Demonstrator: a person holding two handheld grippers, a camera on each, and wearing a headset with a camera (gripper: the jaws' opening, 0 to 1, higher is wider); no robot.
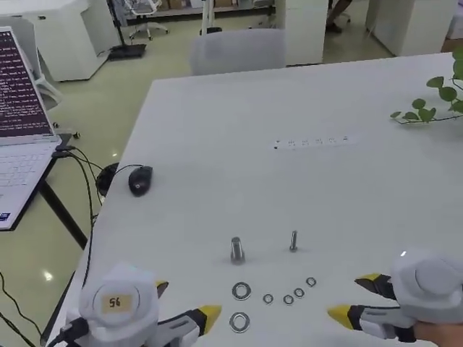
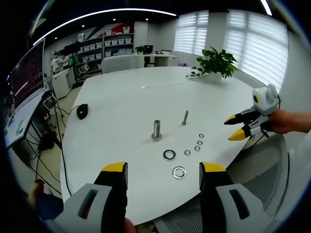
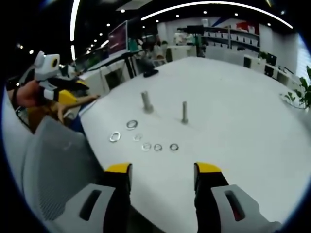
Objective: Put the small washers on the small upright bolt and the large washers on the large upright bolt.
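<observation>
**Start state: all washers loose, both bolts bare, grippers empty**

Layout: the large bolt [image 1: 236,249] and the small bolt [image 1: 293,241] stand upright on the white table [image 1: 217,137]. The large one is to the left, and the two are apart. No washer can be seen on either shank. Two large washers [image 1: 241,291] lie flat on the person's side of the large bolt, one nearer the table edge than the other. Four small washers [image 1: 288,299] lie in a curved row to their right, on the near side of the small bolt.

Grippers: the left gripper [image 1: 187,300] hovers at the near edge with its jaws spread wide and nothing between them, its tips close to the large washers. The right gripper [image 1: 353,296] is likewise spread wide and empty, just right of the small row.

Step in hand, as I judge it: the first pick, with nothing sorted yet.

Next move: thin flat rings on a smooth top call for tips lowered almost onto the surface and a pinch across one rim. The hole then has to be lined up over the matching bolt before release. The small washers sit close together, so a neighbour may get nudged.

Surroundings: a mouse [image 1: 140,180], a laptop [image 1: 14,108], a plant [image 1: 434,101] and a chair [image 1: 239,50] are all well apart from the work. Nothing blocks the approach, though a careless sweep could tip a bolt.
</observation>
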